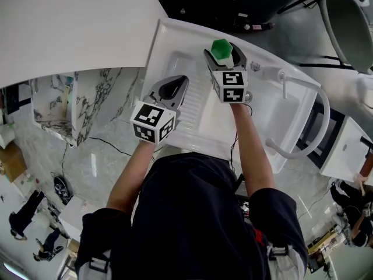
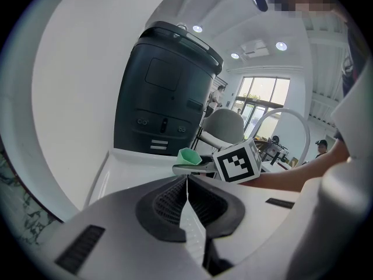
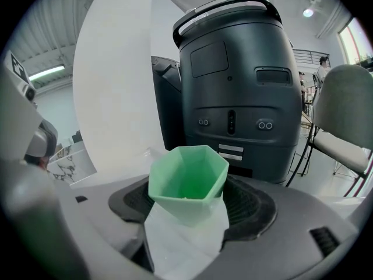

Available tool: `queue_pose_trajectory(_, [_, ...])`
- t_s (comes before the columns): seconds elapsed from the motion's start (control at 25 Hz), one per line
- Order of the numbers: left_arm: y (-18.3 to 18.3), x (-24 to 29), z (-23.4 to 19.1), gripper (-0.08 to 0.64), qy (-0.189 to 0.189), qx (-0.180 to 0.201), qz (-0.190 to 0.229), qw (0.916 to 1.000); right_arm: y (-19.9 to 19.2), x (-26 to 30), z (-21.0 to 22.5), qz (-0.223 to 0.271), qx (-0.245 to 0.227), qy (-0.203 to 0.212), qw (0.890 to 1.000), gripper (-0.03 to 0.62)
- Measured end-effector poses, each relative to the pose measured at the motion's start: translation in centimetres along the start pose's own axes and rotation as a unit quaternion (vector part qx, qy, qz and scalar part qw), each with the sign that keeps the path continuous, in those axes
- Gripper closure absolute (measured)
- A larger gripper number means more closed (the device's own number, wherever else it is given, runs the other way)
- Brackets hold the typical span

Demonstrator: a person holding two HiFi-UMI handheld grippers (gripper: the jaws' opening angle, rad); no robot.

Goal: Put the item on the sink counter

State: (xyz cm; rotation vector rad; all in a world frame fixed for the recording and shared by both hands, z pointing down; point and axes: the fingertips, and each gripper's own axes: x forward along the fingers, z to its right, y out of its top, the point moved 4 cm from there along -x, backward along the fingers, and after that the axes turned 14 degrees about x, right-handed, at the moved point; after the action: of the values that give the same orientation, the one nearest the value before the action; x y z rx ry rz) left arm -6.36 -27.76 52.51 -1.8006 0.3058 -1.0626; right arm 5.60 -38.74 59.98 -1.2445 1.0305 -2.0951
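Head view: a person stands over a white sink counter with both forearms stretched out over it. The right gripper is in the upper middle of the frame, clamped on a green hexagonal cup whose open mouth faces up. The cup is over the far part of the counter, close to its back edge; none of the views shows whether its base touches the surface. The left gripper is just left of and below the right one. It is over the ribbed drainboard and carries nothing. A white arched faucet curves along the right side of the counter, and a grey chair is in the upper right corner.

In the right gripper view, the cup fills the lower middle of the frame. It sits between the two dark ribbed pads of the right gripper, with white counter showing below it. A large dark machine with a top handle stands behind it, and the chair is at the right edge.

In the left gripper view, the left gripper is closed. Its jaws meet along a thin line with only the white counter behind them. Beyond the jaws, at mid-frame, the right gripper holds the cup level, just above the counter. The dark machine rises to the left, and the faucet arches on the right.
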Motion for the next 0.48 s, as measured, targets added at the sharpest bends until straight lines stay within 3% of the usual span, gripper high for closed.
queue_pose_trajectory(0.48, [0.3,-0.4,0.4,0.543,-0.005,0.003,0.008,1.0,0.0,-1.2,0.3,-0.004,0.018,-0.004,1.0,0.255])
